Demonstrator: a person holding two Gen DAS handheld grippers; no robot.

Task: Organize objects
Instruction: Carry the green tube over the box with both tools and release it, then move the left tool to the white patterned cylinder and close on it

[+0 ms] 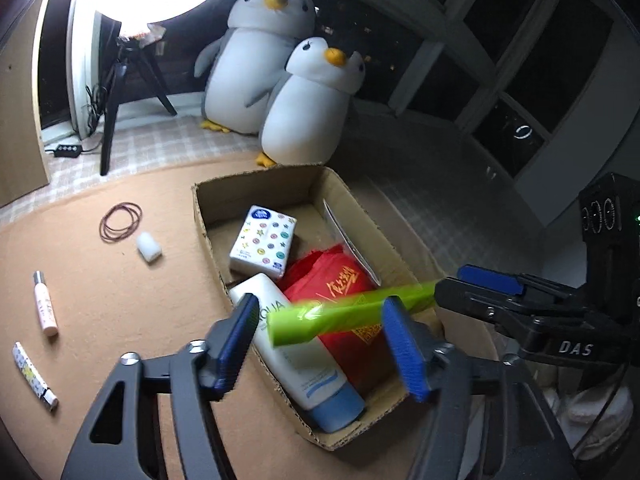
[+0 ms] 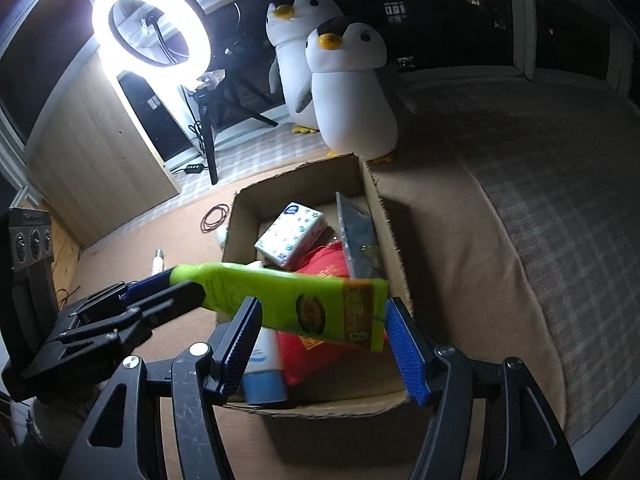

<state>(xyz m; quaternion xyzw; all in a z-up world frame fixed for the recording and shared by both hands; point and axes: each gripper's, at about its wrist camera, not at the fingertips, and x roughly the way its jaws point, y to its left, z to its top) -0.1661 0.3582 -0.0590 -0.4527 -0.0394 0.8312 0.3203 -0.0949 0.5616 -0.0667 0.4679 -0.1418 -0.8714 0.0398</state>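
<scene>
A green packet (image 1: 352, 312) hangs above the cardboard box (image 1: 216, 200). In the left wrist view, the other gripper (image 1: 452, 292) comes in from the right and is shut on the packet's end. In the right wrist view, the gripper seen at the left (image 2: 180, 284) pinches the packet (image 2: 304, 304). The gripper carrying the left wrist camera (image 1: 320, 344) is open, its blue pads either side of the packet. The gripper carrying the right wrist camera (image 2: 324, 348) is open too. The box holds a tissue pack (image 1: 264, 242), a red bag (image 1: 340, 276) and a white tube (image 1: 296, 356).
On the orange mat lie hair bands (image 1: 120, 222), a small white roll (image 1: 149, 247), a pink vial (image 1: 45, 304) and a patterned stick (image 1: 34, 376). Two plush penguins (image 1: 304, 108) stand behind the box. A ring light (image 2: 148, 24) on a tripod stands at left.
</scene>
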